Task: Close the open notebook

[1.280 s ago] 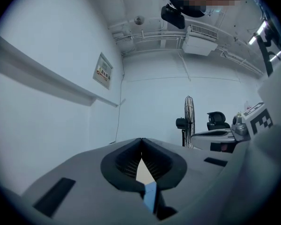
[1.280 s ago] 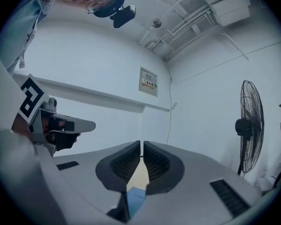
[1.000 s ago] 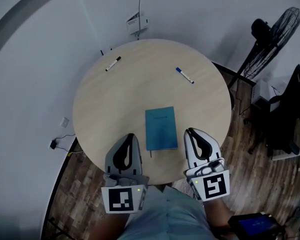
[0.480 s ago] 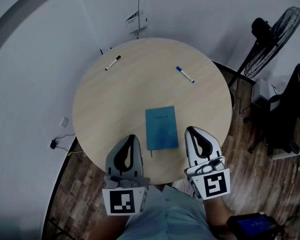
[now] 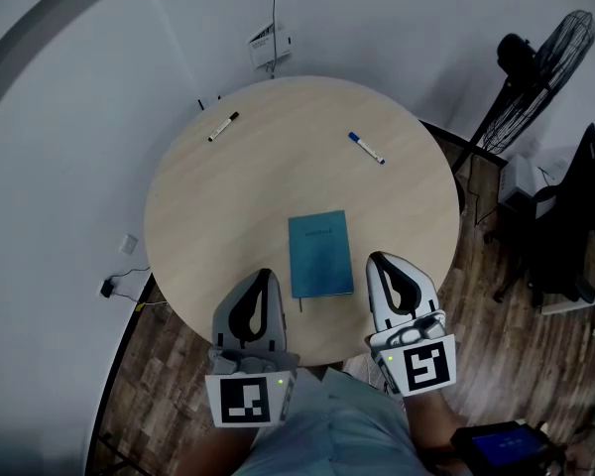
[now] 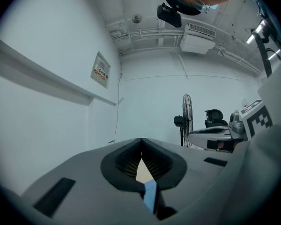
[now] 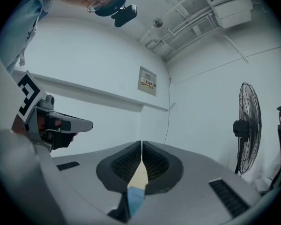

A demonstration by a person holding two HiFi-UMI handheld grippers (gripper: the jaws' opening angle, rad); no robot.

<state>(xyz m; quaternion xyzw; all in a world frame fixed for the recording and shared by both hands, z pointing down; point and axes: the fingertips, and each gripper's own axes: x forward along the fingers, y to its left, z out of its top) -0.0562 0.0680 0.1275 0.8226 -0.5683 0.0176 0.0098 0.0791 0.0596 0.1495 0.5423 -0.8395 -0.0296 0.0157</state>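
A teal notebook (image 5: 320, 254) lies closed and flat on the round wooden table (image 5: 228, 206), near its front edge. My left gripper (image 5: 261, 273) hovers over the table edge to the notebook's left, jaws shut and empty. My right gripper (image 5: 379, 260) sits just right of the notebook, tips together, holding nothing. In the left gripper view my left gripper (image 6: 141, 139) shows closed tips, with a sliver of notebook (image 6: 150, 195) below. The right gripper view shows my right gripper (image 7: 141, 143) shut too, with the notebook (image 7: 136, 198) peeking through the gap.
A black-capped marker (image 5: 224, 126) lies at the table's far left and a blue-capped marker (image 5: 366, 149) at the far right. A standing fan (image 5: 535, 77) and a dark chair (image 5: 575, 216) stand right of the table. A wall runs along the left and back.
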